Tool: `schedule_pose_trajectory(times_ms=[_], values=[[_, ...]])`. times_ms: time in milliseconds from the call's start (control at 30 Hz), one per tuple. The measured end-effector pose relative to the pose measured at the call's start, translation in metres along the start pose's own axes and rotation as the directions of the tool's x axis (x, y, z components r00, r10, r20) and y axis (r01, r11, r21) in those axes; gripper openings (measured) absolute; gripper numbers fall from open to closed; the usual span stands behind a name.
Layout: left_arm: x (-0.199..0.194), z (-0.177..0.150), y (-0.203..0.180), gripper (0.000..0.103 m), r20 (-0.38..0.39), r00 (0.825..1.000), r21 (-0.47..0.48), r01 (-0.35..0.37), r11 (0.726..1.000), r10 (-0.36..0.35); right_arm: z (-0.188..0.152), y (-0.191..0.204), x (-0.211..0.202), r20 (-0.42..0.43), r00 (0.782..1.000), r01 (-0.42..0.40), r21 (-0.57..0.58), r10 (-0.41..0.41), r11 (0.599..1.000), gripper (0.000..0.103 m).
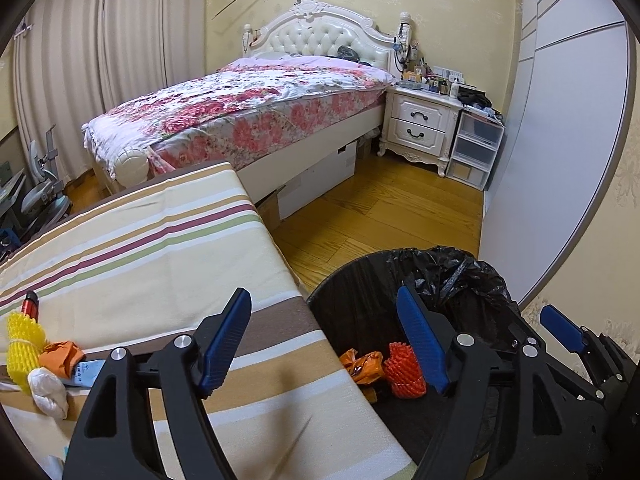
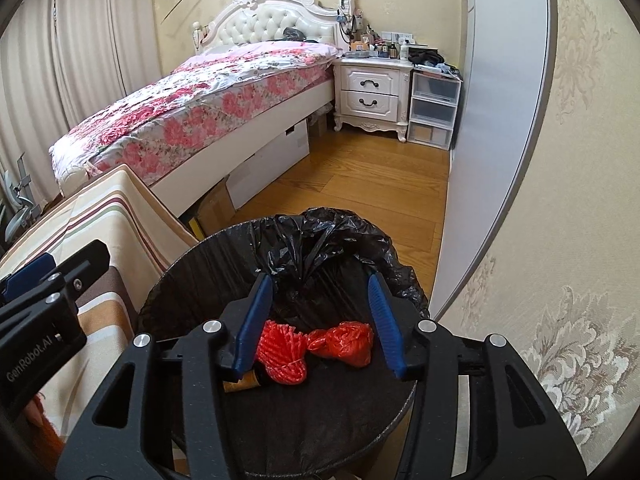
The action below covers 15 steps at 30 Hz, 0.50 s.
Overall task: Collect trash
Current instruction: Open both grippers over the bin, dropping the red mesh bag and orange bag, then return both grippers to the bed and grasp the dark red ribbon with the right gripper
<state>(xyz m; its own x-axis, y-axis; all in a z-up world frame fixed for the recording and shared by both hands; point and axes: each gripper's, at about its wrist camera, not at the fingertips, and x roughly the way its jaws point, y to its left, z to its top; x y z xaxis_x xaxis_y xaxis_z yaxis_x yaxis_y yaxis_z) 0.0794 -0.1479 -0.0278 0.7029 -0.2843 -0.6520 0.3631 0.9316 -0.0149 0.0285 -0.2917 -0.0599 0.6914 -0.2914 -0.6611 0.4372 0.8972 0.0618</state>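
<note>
A black bin lined with a black bag (image 1: 460, 280) (image 2: 320, 240) stands beside the striped table (image 1: 160, 260). Inside lie a red foam net (image 1: 406, 372) (image 2: 280, 348), an orange crumpled bag (image 1: 364, 364) (image 2: 344, 340) and a brown piece (image 2: 242, 384). On the table's left edge lie a yellow foam net (image 1: 22, 340), an orange wrapper (image 1: 62, 356), a white wad (image 1: 48, 392), a blue-white packet (image 1: 86, 372) and a red lighter (image 1: 30, 304). My left gripper (image 1: 326, 344) is open and empty, straddling the table edge and bin rim. My right gripper (image 2: 320, 324) is open and empty over the bin.
A bed with a floral cover (image 1: 240, 112) stands behind the table, with cardboard boxes (image 1: 316, 184) under it. A white nightstand (image 1: 420, 124) and plastic drawers (image 1: 476, 148) stand at the back. A grey wardrobe (image 1: 560, 160) runs along the right. Wooden floor (image 1: 380, 216) lies between.
</note>
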Motion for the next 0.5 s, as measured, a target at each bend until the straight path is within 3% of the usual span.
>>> schedule_pose_trajectory(times_ms=[167, 233, 500], values=[[-0.011, 0.0, 0.006, 0.073, 0.014, 1.0, -0.008, -0.016, 1.0, 0.016, 0.0, 0.007, -0.006, 0.006, 1.0, -0.011, -0.012, 0.011, 1.0, 0.051], [-0.017, -0.001, 0.01, 0.073, 0.018, 1.0, -0.015, -0.023, 1.0, 0.023, 0.0, 0.009, -0.01, 0.009, 1.0, -0.016, -0.015, 0.016, 1.0, 0.056], [-0.04, -0.009, 0.039, 0.073, 0.019, 0.998, -0.053, -0.066, 0.996, 0.067, -0.006, 0.023, -0.026, 0.014, 0.998, -0.059, -0.047, 0.06, 0.997, 0.057]])
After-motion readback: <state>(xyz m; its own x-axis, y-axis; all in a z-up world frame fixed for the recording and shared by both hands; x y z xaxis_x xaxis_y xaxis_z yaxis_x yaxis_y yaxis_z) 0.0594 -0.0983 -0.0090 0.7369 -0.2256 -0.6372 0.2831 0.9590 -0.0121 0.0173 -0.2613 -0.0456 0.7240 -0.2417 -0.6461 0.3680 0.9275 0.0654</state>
